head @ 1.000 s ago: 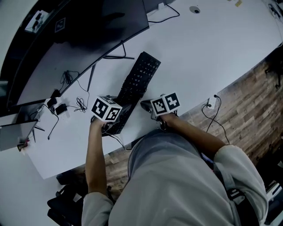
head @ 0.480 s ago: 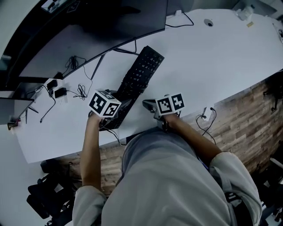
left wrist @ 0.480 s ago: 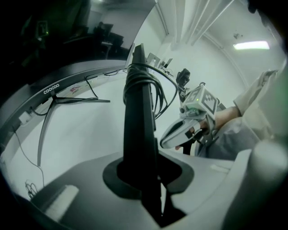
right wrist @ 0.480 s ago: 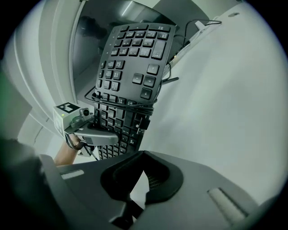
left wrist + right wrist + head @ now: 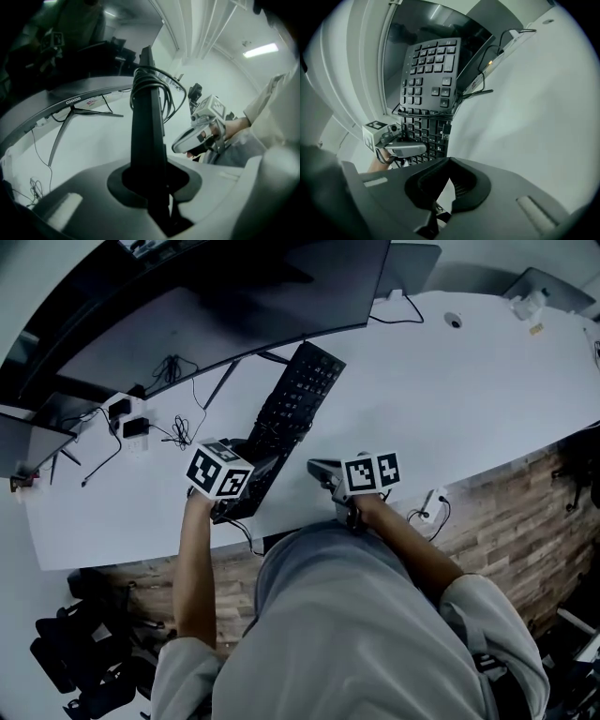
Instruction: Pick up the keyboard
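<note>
The black keyboard (image 5: 292, 407) lies lengthwise away from me on the white desk (image 5: 459, 399), with its cable (image 5: 151, 80) wound round its middle. My left gripper (image 5: 242, 493) is shut on the keyboard's near end. In the left gripper view the keyboard (image 5: 149, 140) shows edge-on between the jaws of the left gripper (image 5: 158, 206). My right gripper (image 5: 319, 468) hovers just right of the near end, jaws together and holding nothing. In the right gripper view, the keyboard's keys (image 5: 429, 89) face the camera and the left gripper (image 5: 396, 149) shows beside it.
A wide curved monitor (image 5: 234, 296) stands behind the keyboard, its stand legs (image 5: 225, 381) near the keyboard's far end. Loose cables and adapters (image 5: 136, 423) lie at the left. The desk's front edge runs just below both grippers, with a socket (image 5: 431, 507) under it.
The head view has shifted, so the desk sits lower in frame. The left gripper keeps its hold on the keyboard's near end, and the right gripper stays beside it.
</note>
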The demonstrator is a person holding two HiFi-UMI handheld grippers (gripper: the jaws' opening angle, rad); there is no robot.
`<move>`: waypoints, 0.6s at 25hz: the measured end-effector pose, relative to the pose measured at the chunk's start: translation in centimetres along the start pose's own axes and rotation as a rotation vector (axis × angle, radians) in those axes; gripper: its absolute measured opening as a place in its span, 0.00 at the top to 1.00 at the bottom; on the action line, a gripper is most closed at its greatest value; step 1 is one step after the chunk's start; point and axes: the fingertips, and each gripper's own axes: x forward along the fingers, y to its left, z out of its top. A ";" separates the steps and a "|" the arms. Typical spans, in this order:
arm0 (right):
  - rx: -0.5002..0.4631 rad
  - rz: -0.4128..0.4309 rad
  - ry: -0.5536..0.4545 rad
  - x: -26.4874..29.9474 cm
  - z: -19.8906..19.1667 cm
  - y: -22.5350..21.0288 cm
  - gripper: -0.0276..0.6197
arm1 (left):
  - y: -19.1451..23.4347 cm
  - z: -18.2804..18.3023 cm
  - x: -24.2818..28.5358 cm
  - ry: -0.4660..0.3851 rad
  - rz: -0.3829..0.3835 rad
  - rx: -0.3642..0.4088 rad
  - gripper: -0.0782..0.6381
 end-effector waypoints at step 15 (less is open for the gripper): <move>-0.161 -0.022 -0.072 -3.1 3.3 2.0 0.96 | -0.4 1.8 -4.5 -0.286 0.139 -0.136 0.89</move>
